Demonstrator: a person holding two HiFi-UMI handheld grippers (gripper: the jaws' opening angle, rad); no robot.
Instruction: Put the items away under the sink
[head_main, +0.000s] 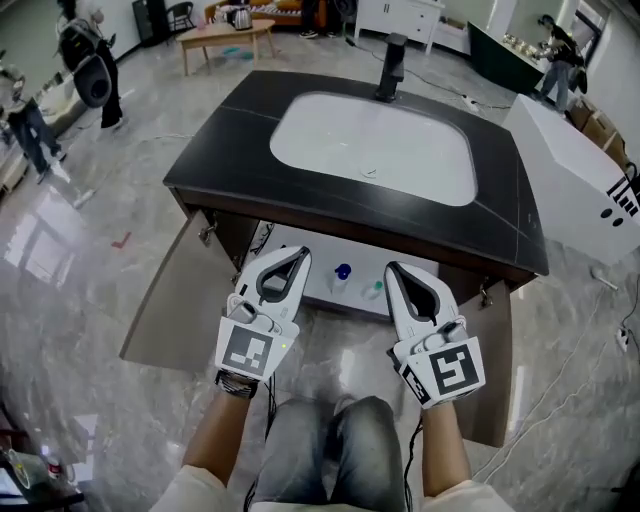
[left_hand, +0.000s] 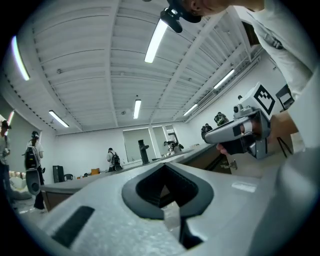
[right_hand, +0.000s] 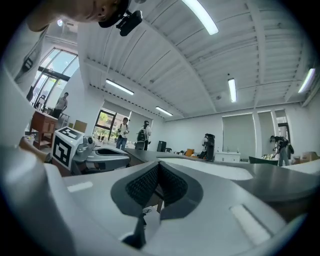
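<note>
The left gripper (head_main: 296, 258) and right gripper (head_main: 396, 270) are pinched together, holding nothing. Two bottles (head_main: 343, 272) sit between their tips, under the sink (head_main: 370, 150).

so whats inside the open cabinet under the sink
A small blue-topped item and a teal-topped one sit on its white floor. The black countertop, the left claw and the right claw hide the rest.

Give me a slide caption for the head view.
Shut and empty, the left gripper and right gripper hover before the open cabinet under the sink, two small bottles inside.
</note>
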